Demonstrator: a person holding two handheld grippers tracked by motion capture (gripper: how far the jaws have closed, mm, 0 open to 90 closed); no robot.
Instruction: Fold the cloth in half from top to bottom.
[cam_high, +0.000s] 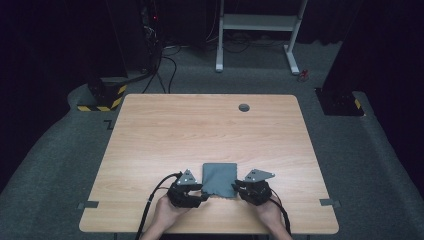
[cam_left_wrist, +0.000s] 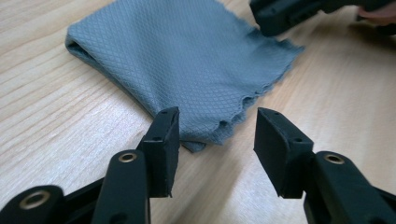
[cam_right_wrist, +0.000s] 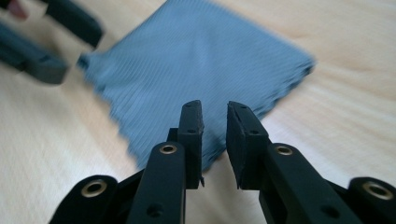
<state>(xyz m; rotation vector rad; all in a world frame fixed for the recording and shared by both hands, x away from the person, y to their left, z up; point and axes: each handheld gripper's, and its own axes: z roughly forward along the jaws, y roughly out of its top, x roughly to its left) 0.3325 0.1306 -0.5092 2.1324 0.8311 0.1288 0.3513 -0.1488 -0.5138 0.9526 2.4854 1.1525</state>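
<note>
**Two tools at the near corners of a grey cloth**

A folded grey cloth (cam_high: 219, 179) lies flat on the wooden table (cam_high: 200, 130), close to the near edge, between the two hands; the left tool (cam_high: 200, 192) sits at the cloth's near left corner; its jaws stand wide apart, with the wavy cloth edge just in front of them and nothing pinched; the right tool (cam_high: 239, 189) sits at the near right corner; its jaws are narrow, with a small gap, and the cloth corner lies just past their tips; they do not press on it.
</note>
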